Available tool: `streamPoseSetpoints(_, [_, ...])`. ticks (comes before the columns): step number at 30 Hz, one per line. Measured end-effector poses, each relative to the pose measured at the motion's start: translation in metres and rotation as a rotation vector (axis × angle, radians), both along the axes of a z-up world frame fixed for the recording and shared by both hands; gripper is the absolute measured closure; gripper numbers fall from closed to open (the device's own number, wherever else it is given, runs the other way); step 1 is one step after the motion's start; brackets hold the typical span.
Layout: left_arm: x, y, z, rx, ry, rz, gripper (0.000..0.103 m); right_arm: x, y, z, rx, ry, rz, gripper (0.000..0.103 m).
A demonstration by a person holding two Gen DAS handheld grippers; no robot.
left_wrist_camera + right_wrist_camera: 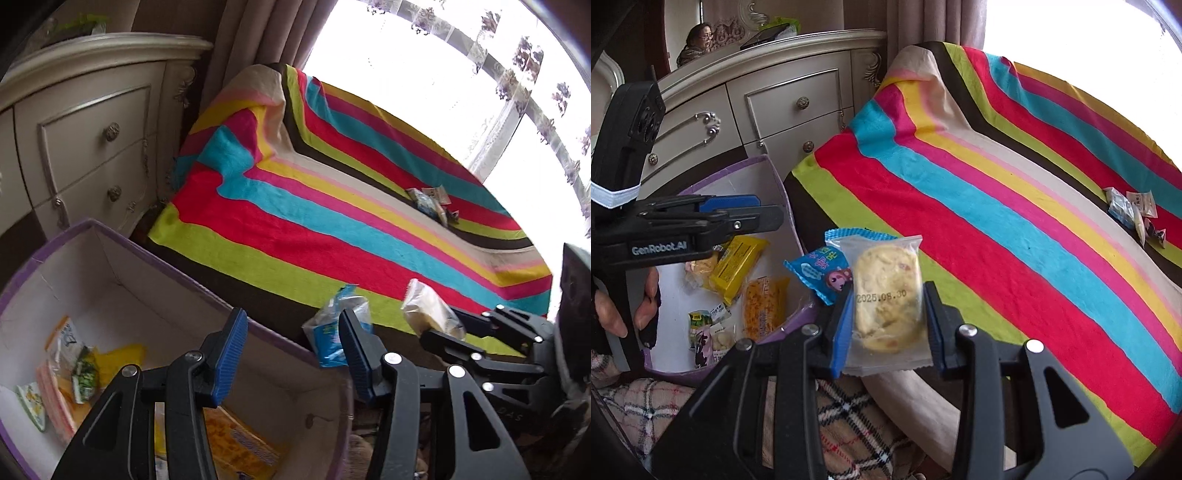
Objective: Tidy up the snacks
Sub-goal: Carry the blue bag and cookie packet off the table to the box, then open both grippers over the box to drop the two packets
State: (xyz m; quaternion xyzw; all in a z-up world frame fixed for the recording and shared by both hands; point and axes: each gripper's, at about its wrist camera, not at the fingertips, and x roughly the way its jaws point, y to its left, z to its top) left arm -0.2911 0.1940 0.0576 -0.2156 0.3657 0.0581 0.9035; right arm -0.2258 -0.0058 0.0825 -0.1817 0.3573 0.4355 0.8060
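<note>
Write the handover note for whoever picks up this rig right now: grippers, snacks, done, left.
Right gripper: jaws shut on a clear-wrapped pastry, with a blue snack packet tucked behind it; whether the packet is clamped too is unclear.
Left gripper: jaws open, nothing held, hovering over the purple-trimmed storage box.
Done: several packets already lie in the box, including a yellow packet.
Left: drop the held pastry in the box, then fetch the small pile of wrapped snacks at the far end of the striped blanket.
</note>
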Motion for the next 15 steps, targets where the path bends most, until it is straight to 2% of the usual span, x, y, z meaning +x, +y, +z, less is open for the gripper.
streamPoseSetpoints(1, [0.005, -0.004, 0.002, -0.015, 0.0, -0.026, 0.044, 0.003, -0.004, 0.0, 0.005, 0.005, -0.015, 0.064])
streamPoseSetpoints(3, [0.022, -0.021, 0.005, 0.027, 0.034, -0.092, 0.019, 0.01, -0.012, 0.001, 0.023, 0.016, -0.053, 0.064])
streamPoseSetpoints(4, [0.033, -0.032, 0.004, 0.069, 0.072, -0.141, 0.016, 0.014, -0.018, 0.004, 0.033, 0.019, -0.072, 0.064])
streamPoseSetpoints(7, [0.058, -0.053, -0.006, 0.164, 0.14, -0.21, 0.016, 0.024, -0.036, 0.011, 0.063, 0.027, -0.128, 0.064])
streamPoseSetpoints(10, [0.087, -0.065, -0.033, 0.171, 0.271, -0.296, 0.016, 0.034, -0.052, 0.017, 0.093, 0.032, -0.178, 0.064])
streamPoseSetpoints(12, [0.093, -0.07, -0.048, 0.188, 0.307, -0.307, 0.018, 0.04, -0.06, 0.019, 0.105, 0.04, -0.201, 0.064])
streamPoseSetpoints(13, [0.093, -0.074, -0.049, 0.231, 0.286, -0.31, 0.022, 0.042, -0.063, 0.019, 0.11, 0.045, -0.209, 0.064])
streamPoseSetpoints(14, [0.094, -0.077, -0.049, 0.267, 0.281, -0.309, 0.037, 0.044, -0.066, 0.019, 0.113, 0.048, -0.215, 0.064])
streamPoseSetpoints(15, [0.093, -0.076, -0.048, 0.257, 0.271, -0.311, 0.043, 0.045, -0.067, 0.018, 0.114, 0.051, -0.218, 0.063])
